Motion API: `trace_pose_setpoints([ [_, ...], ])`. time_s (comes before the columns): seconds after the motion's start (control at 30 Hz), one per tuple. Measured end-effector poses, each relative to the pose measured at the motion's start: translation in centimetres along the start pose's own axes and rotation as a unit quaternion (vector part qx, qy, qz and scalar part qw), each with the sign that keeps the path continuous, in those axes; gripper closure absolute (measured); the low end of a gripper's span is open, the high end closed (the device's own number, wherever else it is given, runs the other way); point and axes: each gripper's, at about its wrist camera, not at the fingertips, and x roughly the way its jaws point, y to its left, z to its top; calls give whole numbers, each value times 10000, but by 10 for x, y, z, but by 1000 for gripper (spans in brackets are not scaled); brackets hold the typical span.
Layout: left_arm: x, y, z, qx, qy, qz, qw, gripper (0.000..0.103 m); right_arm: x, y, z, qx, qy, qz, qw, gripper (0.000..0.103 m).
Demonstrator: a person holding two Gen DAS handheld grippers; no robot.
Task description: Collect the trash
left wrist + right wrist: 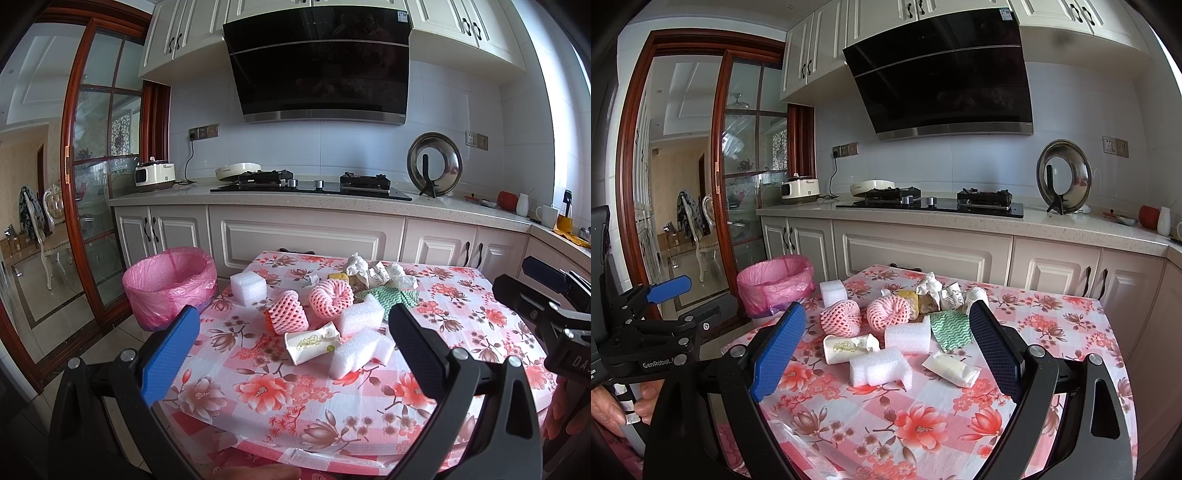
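- Your left gripper [291, 347] is wide open and holds nothing; it hangs above the near edge of the table [480, 332], which has a flowered pink cloth.
- Your right gripper [886, 350] is also wide open and empty, above the near side of the same table [1071, 332].
- The trash lies in one loose group on the middle and far part of the table: two pink foam nets [290, 314], one [331, 297] just right of the other, three white foam blocks [248, 288], a crushed paper cup [312, 341] and crumpled white paper [356, 266] at the far side.
- A green zigzag cloth [951, 328] lies to the right of the foam blocks, touching the far pile.
- A flat white wrapper [951, 367] lies alone on the near right, just in front of your right finger.
- The bin with a pink bag [170, 284] stands on the floor at the far left corner of the table, just beside it.
- The nearest foam block [881, 367] and the paper cup [849, 347] lie in front of the foam nets [840, 317], between you and them.
- Behind the table stand the white cabinets [303, 236] with the stove [314, 186] on top.
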Motion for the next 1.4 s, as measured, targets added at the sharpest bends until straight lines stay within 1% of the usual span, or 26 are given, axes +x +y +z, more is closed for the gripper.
trace_pose_setpoints([
  [0.37, 0, 1, 0, -4, 0, 9, 10000, 4, -2, -1, -4, 84, -69, -1, 9999, 18],
  [0.57, 6, 4, -3, -67, 78, 41, 9999, 4, 2, -2, -6, 70, -41, -15, 10000, 18],
  [0.8, 17, 10, -8, -127, 220, 63, 9997, 4, 18, -11, -11, 259, 140, -74, 9995, 18],
  [0.9, 24, 11, -8, -57, 203, 74, 9997, 4, 27, -14, -14, 260, 203, -94, 9994, 18],
  [0.97, 37, 11, -7, 32, 281, -64, 9996, 4, 39, -17, -16, 188, 336, -243, 9990, 18],
  [1.03, 55, 13, -8, 63, 411, -253, 9988, 4, 57, -24, -21, 218, 561, -374, 9975, 18],
  [1.1, 73, 15, -10, 35, 511, -220, 9984, 4, 78, -37, -27, 330, 865, -486, 9945, 18],
  [1.2, 107, 17, -18, 134, 767, -275, 9966, 4, 105, -55, -39, 479, 1171, -681, 9896, 18],
  [1.27, 133, 19, -25, 155, 975, -225, 9949, 4, 123, -65, -46, 522, 1332, -780, 9866, 18],
  [1.33, 157, 24, -34, 39, 1252, -145, 9920, 4, 139, -74, -54, 544, 1474, -855, 9839, 18],
  [1.4, 175, 29, -41, -124, 1504, -210, 9883, 5, 150, -81, -60, 631, 1557, -883, 9818, 18],
])
